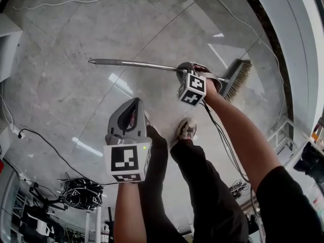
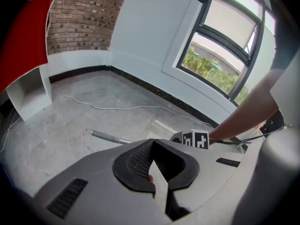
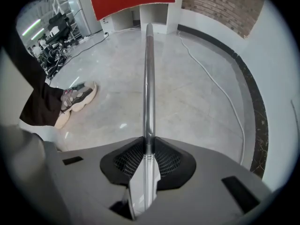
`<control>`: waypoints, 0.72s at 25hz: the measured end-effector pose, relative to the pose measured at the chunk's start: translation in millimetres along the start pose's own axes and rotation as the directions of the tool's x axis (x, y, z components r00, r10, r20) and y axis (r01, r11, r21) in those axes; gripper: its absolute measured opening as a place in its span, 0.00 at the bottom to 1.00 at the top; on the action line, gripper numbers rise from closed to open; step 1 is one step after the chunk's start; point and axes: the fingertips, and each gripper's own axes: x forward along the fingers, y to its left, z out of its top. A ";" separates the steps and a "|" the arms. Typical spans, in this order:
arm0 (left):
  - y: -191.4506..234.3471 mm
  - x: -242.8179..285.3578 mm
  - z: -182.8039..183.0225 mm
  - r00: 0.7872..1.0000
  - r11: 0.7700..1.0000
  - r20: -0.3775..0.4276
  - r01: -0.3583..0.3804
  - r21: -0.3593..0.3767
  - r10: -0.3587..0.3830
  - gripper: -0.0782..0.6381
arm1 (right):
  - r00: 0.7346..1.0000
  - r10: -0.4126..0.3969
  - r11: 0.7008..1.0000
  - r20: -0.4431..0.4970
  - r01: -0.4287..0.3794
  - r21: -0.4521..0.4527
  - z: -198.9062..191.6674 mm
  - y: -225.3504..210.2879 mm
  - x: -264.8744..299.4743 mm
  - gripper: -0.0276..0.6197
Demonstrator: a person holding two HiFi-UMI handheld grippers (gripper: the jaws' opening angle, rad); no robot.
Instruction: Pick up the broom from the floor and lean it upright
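Grey floor (image 1: 66,39), white cable (image 3: 225,93), shoe (image 1: 186,129)

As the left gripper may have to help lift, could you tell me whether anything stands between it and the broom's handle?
Nothing visible does. Only bare floor lies between the left gripper and the handle. The right gripper has its jaws clamped on the handle farther along.

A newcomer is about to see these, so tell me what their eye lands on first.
The long metal broom handle stands out first, clamped in the right gripper and running out over the grey floor. In the head view its bristle head points toward the curved wall, while the left gripper hovers empty, jaws together, nearer the person's legs.
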 end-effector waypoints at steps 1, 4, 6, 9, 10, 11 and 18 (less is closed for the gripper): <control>-3.5 -1.6 2.2 1.000 1.000 0.001 0.000 0.013 0.000 0.12 | 1.000 -0.009 1.000 0.009 0.009 0.003 0.3 -4.5 -7.7 0.15; -15.3 -12.2 12.9 1.000 0.999 -0.002 0.014 0.046 -0.014 0.12 | 1.000 -0.019 0.999 0.024 0.018 0.027 -2.9 -2.5 -31.4 0.15; -20.2 -20.6 25.1 1.000 0.997 0.004 0.020 0.073 -0.020 0.12 | 0.999 -0.036 0.998 0.029 0.034 0.043 -4.3 -3.5 -47.8 0.15; -30.0 -36.9 40.6 1.000 0.995 0.010 0.008 0.099 -0.009 0.12 | 0.998 -0.056 0.998 0.039 0.055 0.030 -7.7 -1.9 -71.2 0.15; -35.5 -41.7 45.1 1.000 0.994 0.010 0.004 0.108 -0.005 0.12 | 0.997 -0.060 0.998 0.044 0.059 0.021 -10.2 -1.5 -78.4 0.15; -41.6 -45.9 49.5 1.000 0.992 0.010 0.004 0.125 -0.006 0.12 | 0.997 -0.067 0.998 0.049 0.066 0.014 -13.1 -1.7 -85.3 0.15; -73.5 -81.7 64.1 0.999 0.970 -0.029 0.044 0.237 -0.039 0.12 | 0.989 -0.133 0.989 0.065 0.127 0.079 -20.5 6.0 -140.0 0.15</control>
